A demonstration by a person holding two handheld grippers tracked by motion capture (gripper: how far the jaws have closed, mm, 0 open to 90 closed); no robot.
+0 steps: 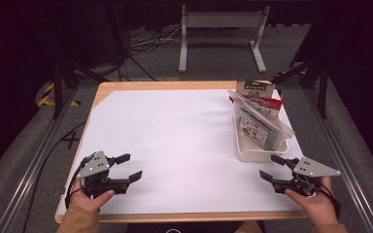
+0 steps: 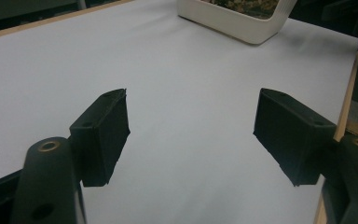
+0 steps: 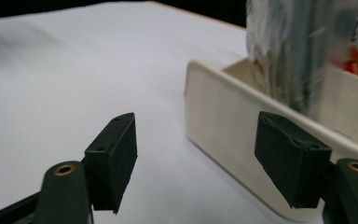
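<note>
Bright white sheet (image 1: 175, 141), dark surroundings (near black), soft shadows, blurred packets (image 3: 307, 51)

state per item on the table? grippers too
left gripper: open, empty, low over the sheet
right gripper: open, empty, beside the bin
bin: upright, holds the packets
packets: standing, leaning in the bin
sheet: flat, covers the table

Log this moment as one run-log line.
left gripper: open, empty, over white sheet | right gripper: open, empty, near white bin | packets: standing in bin | contact: none
</note>
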